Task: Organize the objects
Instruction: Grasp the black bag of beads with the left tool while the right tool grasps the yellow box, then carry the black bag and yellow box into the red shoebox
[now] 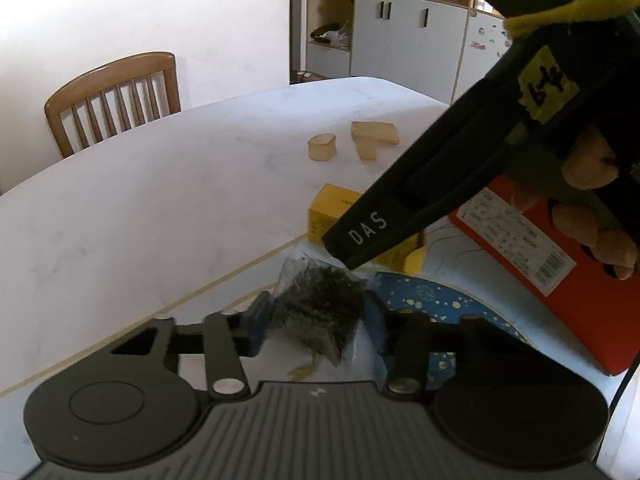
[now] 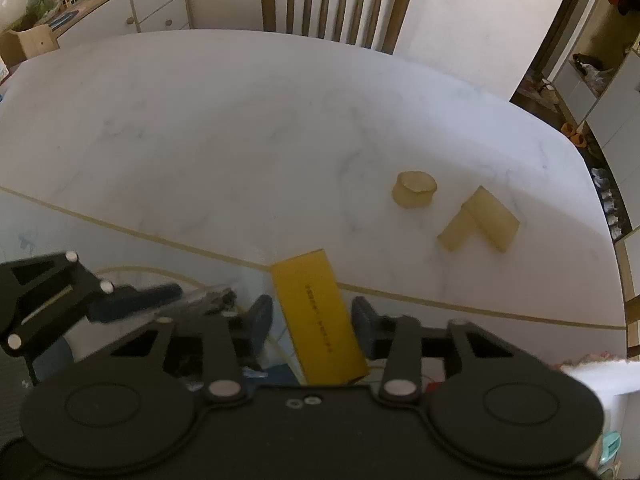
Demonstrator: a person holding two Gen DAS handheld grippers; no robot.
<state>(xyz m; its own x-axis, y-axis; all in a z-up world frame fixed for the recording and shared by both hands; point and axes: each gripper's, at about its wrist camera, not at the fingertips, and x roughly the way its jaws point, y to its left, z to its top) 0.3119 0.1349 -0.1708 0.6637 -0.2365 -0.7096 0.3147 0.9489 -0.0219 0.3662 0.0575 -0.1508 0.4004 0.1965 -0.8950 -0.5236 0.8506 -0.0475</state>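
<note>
My left gripper (image 1: 316, 320) is shut on a clear plastic bag of dark, wiry scrubber material (image 1: 320, 312), held just above the table near the front. My right gripper (image 2: 312, 316) has a yellow box (image 2: 316, 320) between its fingers, with a small gap on each side; it looks open around the box. The same yellow box (image 1: 332, 210) shows in the left wrist view, partly hidden behind the right gripper's black body (image 1: 460, 160). The left gripper (image 2: 132, 300) with the bag shows in the right wrist view at the left.
A round beige piece (image 2: 414, 194) and an L-shaped pair of beige blocks (image 2: 480, 220) lie on the white marble table (image 2: 200, 120). A red box (image 1: 560, 272) and a blue starry round mat (image 1: 432, 296) are at the right. A wooden chair (image 2: 336, 0) stands behind.
</note>
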